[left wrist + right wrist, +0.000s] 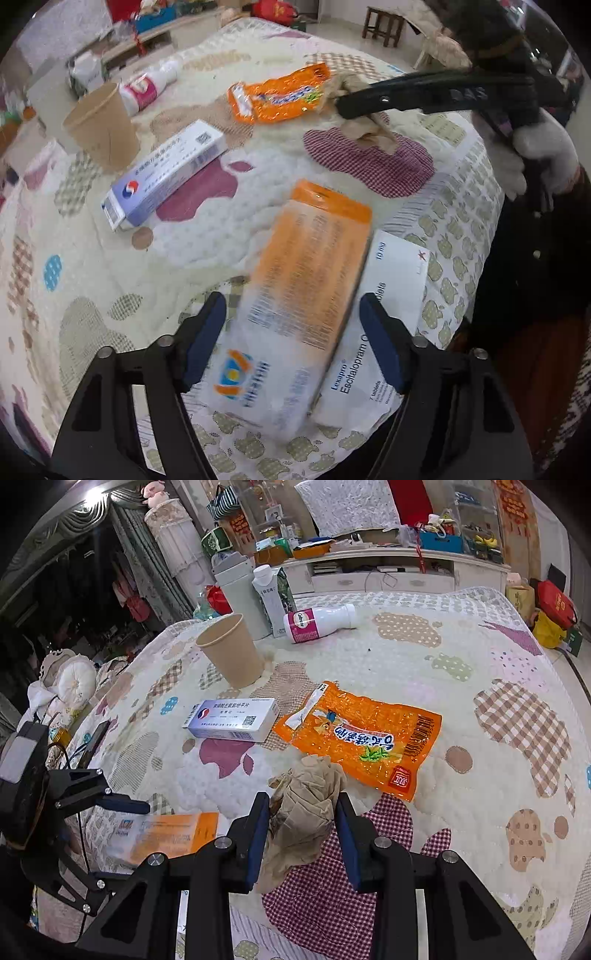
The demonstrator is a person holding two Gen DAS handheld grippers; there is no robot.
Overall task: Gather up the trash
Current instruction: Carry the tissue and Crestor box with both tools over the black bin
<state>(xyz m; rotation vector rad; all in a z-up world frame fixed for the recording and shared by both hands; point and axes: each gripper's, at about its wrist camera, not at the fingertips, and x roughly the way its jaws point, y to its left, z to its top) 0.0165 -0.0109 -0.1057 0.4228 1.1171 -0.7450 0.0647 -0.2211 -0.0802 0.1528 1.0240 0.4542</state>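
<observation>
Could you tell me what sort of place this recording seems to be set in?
Probably a lived-in home, likely a bedroom or living room: the work surface is a patchwork quilt, with curtains at the side and a cluttered low white cabinet behind.

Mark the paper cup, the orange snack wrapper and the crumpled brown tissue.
paper cup (pixel 232 653), right wrist view, on its side wall.
orange snack wrapper (pixel 364 734), right wrist view, middle of printed face.
crumpled brown tissue (pixel 303 805), right wrist view, on the wad's centre.

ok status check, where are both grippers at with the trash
Left gripper open, orange-and-white box between its fingers, not pinched. Right gripper shut on crumpled brown paper. Nothing in the way.
</observation>
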